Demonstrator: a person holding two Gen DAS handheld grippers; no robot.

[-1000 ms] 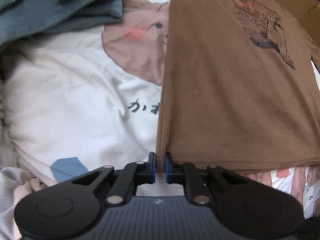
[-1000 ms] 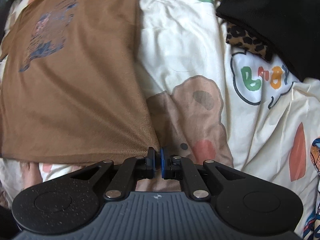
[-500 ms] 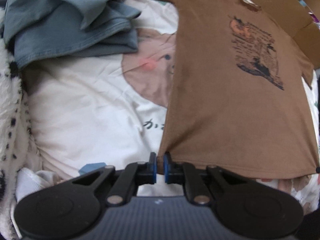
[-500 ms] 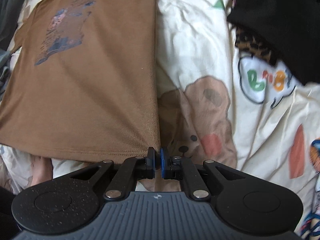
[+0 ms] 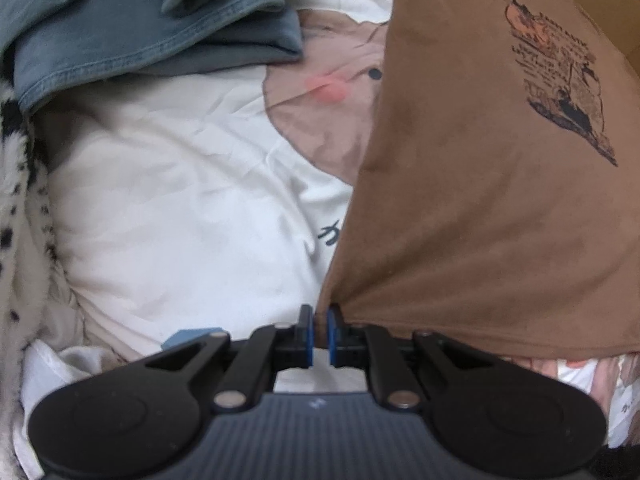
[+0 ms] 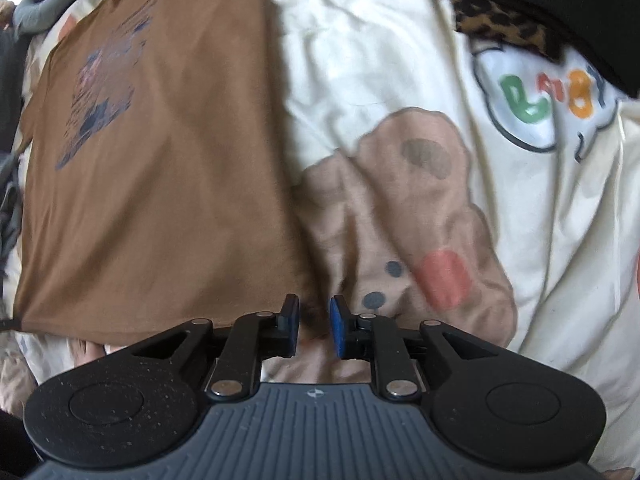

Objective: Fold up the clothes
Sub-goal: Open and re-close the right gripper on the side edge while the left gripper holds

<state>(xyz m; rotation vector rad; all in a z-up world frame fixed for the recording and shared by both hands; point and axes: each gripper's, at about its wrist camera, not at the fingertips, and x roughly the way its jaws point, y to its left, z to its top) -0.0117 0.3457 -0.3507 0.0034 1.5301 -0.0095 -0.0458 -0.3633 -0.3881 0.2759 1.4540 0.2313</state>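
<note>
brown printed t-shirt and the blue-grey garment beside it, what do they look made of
Brown printed t-shirt: looks like soft matte cotton-type jersey; it drapes smoothly, pulls into fine creases at the pinched corner, and has a flat, slightly worn chest print.

Blue-grey garment: thicker, washed-looking cotton knit, perhaps sweatshirt fabric; its stitched hem is faded and its folds are bulky. Exact fibre cannot be told.

The left gripper (image 5: 319,316) sits at the bottom centre of its frame, pointing steeply down, its jaws pinched nearly together on a corner of fabric. The right gripper (image 6: 314,310), also low and central in its frame, has a clear gap between its opening jaws.
</note>
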